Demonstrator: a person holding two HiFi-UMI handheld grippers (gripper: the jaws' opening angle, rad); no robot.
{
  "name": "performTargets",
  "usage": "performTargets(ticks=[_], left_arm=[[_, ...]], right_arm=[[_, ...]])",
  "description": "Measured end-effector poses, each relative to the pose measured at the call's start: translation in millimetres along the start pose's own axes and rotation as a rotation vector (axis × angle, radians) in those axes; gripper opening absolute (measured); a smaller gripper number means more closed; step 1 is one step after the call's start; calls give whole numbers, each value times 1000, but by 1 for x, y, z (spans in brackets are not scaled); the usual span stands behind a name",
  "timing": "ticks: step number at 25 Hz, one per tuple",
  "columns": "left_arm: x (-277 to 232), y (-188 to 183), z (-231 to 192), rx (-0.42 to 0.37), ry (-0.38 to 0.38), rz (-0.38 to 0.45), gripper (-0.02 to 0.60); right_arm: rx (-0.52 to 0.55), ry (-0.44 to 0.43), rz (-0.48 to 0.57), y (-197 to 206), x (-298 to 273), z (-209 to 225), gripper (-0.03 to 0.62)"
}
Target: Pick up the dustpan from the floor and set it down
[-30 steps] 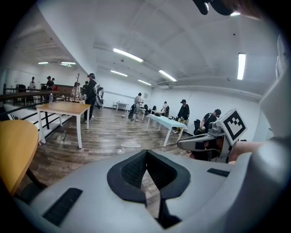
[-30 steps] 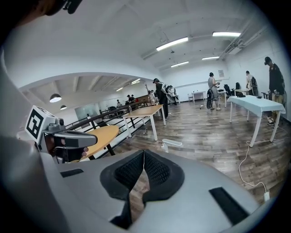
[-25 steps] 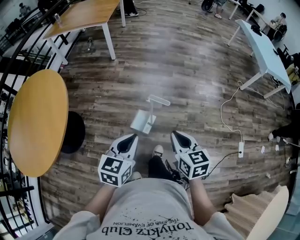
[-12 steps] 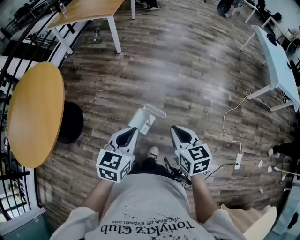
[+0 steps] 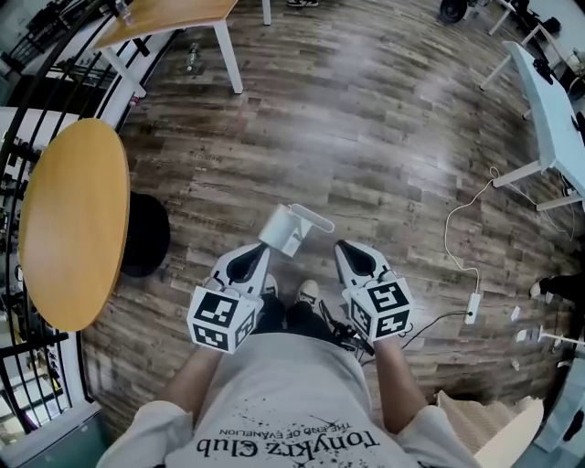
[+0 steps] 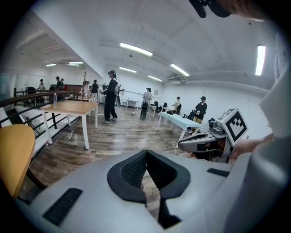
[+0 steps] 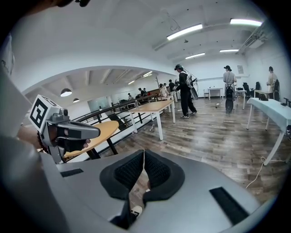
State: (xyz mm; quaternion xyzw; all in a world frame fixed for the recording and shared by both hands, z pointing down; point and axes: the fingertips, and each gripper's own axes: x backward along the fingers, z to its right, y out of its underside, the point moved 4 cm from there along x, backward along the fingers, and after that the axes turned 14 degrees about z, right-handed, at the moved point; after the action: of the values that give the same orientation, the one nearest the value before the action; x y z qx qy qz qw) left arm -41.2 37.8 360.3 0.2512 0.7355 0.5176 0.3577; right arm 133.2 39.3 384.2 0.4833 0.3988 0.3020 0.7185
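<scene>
The dustpan (image 5: 283, 228) is white, with a long bar handle (image 5: 312, 218), and lies on the wooden floor just ahead of my feet. My left gripper (image 5: 249, 259) is held low, its tip just short of the pan's near left edge. My right gripper (image 5: 352, 255) hovers to the right of the pan, apart from it. Both are shut, the pads meeting at the tips with nothing between them, as the left gripper (image 6: 146, 152) and right gripper (image 7: 143, 152) views show. The dustpan is hidden in both gripper views.
A round wooden table (image 5: 73, 219) on a black base (image 5: 146, 236) stands close at the left, beside a black railing (image 5: 41, 82). A rectangular wooden table (image 5: 164, 16) is far left, a pale blue table (image 5: 548, 82) far right. A cable and power strip (image 5: 472, 306) lie right. Several people stand far off.
The person has stepped forward, so the dustpan now lies closer to both gripper tips. Both grippers stayed shut and empty.
</scene>
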Motion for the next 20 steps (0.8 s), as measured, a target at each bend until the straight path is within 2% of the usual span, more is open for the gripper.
performTargets(ticks=[5, 12, 13, 15, 20], left_arm=[[-14, 0, -13, 6, 36, -8, 23], [-26, 8, -31, 11, 58, -25, 23], [-28, 9, -33, 14, 59, -27, 23], [-31, 13, -38, 27, 59, -33, 23], [-40, 31, -48, 53, 67, -64, 23]], right_arm=[[9, 26, -17, 1, -6, 1, 26], [47, -4, -49, 15, -36, -1, 31], [61, -7, -57, 16, -40, -1, 46], [87, -17, -80, 19, -48, -1, 141], [120, -50, -129, 32, -67, 3, 165]])
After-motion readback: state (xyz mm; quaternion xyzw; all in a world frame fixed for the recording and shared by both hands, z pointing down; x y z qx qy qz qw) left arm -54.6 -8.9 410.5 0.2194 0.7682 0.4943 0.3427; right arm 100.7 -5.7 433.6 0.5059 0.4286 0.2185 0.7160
